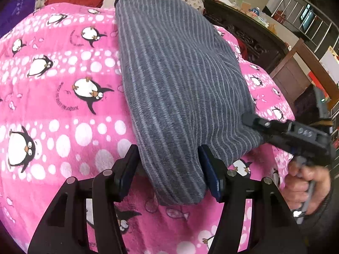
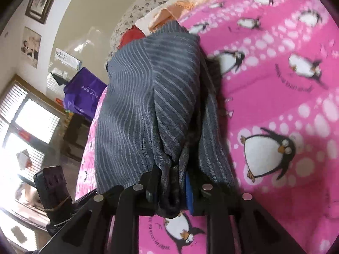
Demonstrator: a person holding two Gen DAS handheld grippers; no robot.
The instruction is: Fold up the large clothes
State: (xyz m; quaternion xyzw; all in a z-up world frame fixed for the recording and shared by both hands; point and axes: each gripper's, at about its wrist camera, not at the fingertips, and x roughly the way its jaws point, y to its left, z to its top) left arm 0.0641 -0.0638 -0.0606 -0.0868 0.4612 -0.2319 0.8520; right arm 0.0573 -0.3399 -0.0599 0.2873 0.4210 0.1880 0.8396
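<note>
Nearest, right tongs [image 2: 173,190] clamped the bunched edge of the grey striped knit garment [image 1: 180,80], left tongs [image 1: 169,169] straddled its near corner unclenched; garment lay partly folded on pink penguin-print fleece blanket [image 1: 63,105], further folds seemingly remaining.

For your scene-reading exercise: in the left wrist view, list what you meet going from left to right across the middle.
Pink penguin-print fleece blanket → grey striped knit garment → black right hand-held gripper → dark wooden furniture.
</note>
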